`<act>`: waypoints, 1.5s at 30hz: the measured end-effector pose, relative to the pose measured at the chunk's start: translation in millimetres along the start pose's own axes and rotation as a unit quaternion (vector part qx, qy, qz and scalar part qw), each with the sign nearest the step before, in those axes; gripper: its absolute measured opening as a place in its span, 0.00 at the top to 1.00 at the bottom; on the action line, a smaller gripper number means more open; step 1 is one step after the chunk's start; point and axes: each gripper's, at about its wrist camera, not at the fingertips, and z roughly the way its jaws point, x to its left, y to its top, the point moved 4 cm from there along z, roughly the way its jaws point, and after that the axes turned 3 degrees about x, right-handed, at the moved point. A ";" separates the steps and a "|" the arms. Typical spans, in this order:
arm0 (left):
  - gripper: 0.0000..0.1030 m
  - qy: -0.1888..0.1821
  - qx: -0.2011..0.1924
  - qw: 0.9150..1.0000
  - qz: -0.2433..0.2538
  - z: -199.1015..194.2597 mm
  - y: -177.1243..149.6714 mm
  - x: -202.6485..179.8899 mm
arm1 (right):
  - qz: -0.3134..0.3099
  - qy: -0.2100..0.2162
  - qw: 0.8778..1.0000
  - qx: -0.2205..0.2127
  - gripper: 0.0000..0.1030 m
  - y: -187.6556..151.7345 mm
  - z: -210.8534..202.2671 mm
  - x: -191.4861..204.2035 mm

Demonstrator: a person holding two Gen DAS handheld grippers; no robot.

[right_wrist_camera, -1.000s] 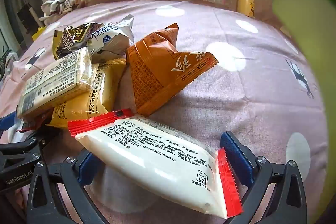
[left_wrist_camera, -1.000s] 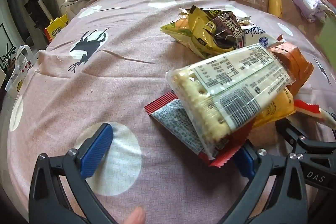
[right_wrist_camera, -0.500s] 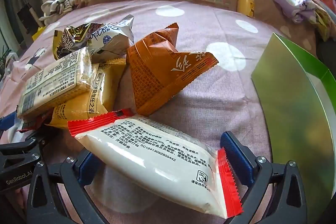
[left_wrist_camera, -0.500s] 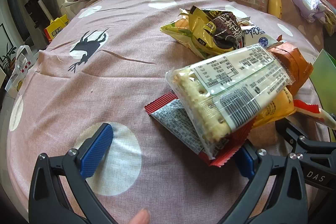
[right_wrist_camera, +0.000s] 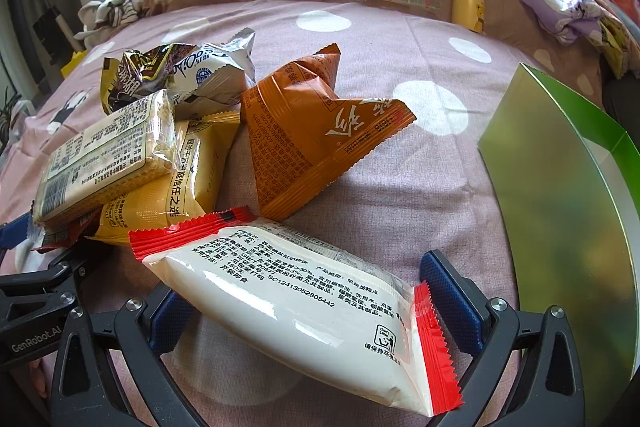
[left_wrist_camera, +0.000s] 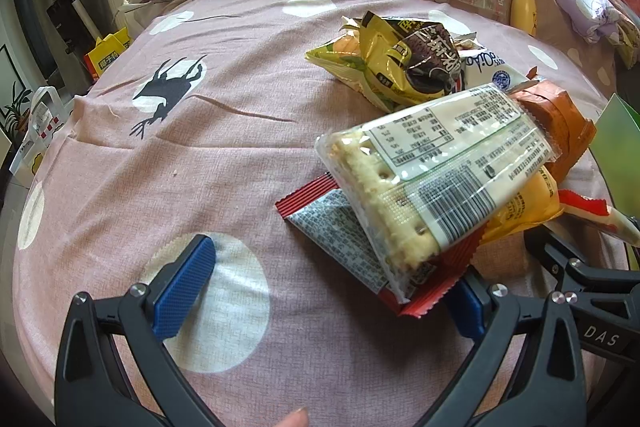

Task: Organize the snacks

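With our right tool spread apart around the white red-edged packet lying near us on the bed, and our left tool also apart, we judge the packet light, puffy and slippery, best pinched across its middle.
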 end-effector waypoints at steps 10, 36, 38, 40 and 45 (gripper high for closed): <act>0.00 0.000 -0.001 1.000 0.000 -1.2 0.1 -0.6 | 0.000 0.000 1.000 0.000 0.00 -0.2 -0.3 0.0; 0.00 0.001 -0.003 1.000 0.000 -5.1 0.0 1.9 | 0.000 0.000 1.000 0.000 0.00 -0.1 -0.4 -0.1; 0.00 0.001 -0.003 1.000 0.000 -5.0 -0.1 1.9 | 0.000 0.000 1.000 0.000 0.00 -0.1 -0.4 -0.1; 0.00 0.001 -0.003 1.000 0.000 -4.8 -0.1 1.8 | 0.000 0.000 1.000 0.000 0.00 -0.2 -0.5 -0.1; 0.00 0.001 -0.003 1.000 0.000 -5.1 -0.2 1.9 | 0.000 0.000 1.000 -0.001 0.00 -0.4 -0.4 -0.4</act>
